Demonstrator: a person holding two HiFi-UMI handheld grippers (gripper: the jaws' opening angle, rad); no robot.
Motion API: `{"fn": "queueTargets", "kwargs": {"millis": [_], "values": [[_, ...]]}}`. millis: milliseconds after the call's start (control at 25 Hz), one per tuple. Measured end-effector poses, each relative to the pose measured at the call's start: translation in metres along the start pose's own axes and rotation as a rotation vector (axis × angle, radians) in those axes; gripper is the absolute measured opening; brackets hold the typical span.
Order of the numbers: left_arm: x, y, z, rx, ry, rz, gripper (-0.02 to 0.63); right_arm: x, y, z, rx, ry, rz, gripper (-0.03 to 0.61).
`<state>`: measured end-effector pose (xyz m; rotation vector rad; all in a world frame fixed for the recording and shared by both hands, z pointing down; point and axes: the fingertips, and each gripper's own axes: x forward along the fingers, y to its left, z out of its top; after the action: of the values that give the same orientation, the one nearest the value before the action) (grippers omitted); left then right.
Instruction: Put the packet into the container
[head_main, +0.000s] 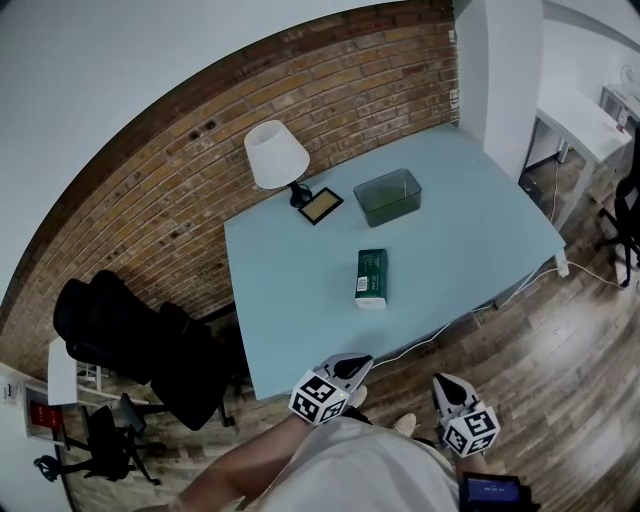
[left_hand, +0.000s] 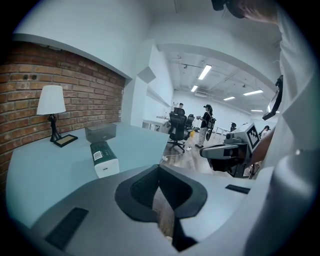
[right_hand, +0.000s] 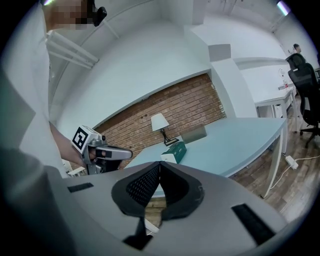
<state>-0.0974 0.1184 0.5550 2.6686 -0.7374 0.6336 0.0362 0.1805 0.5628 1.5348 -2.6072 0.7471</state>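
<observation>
A green and white packet (head_main: 372, 277) lies flat in the middle of the pale blue table (head_main: 470, 230). Behind it, toward the brick wall, stands an empty clear grey container (head_main: 388, 196). Both grippers hang below the table's near edge, close to the person's body. The left gripper (head_main: 350, 366) is shut with nothing in it, and the right gripper (head_main: 447, 388) is also shut and empty. The left gripper view shows the packet (left_hand: 103, 158) and container (left_hand: 100, 132) ahead on the table. From the right gripper view the packet (right_hand: 174, 151) and container (right_hand: 194, 134) show far off.
A white-shaded lamp (head_main: 276, 156) and a small framed plaque (head_main: 320, 207) stand at the table's back left. Black office chairs (head_main: 140, 345) crowd the floor to the left. A white cable (head_main: 540, 275) trails off the right corner onto the wooden floor. A white desk (head_main: 578, 122) stands at right.
</observation>
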Motion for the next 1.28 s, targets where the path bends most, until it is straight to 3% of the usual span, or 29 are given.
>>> {"fn": "queueTargets", "kwargs": {"millis": [720, 1280], "values": [[0.058, 0.029, 0.022, -0.012, 0.01, -0.067, 0.009, 0.017, -0.047, 0.019, 0.006, 0.003, -0.096, 0.011], [0.082, 0.102, 0.037, -0.063, 0.005, -0.027, 0.009, 0.094, -0.071, 0.064, -0.055, 0.05, -0.082, 0.011]]}}
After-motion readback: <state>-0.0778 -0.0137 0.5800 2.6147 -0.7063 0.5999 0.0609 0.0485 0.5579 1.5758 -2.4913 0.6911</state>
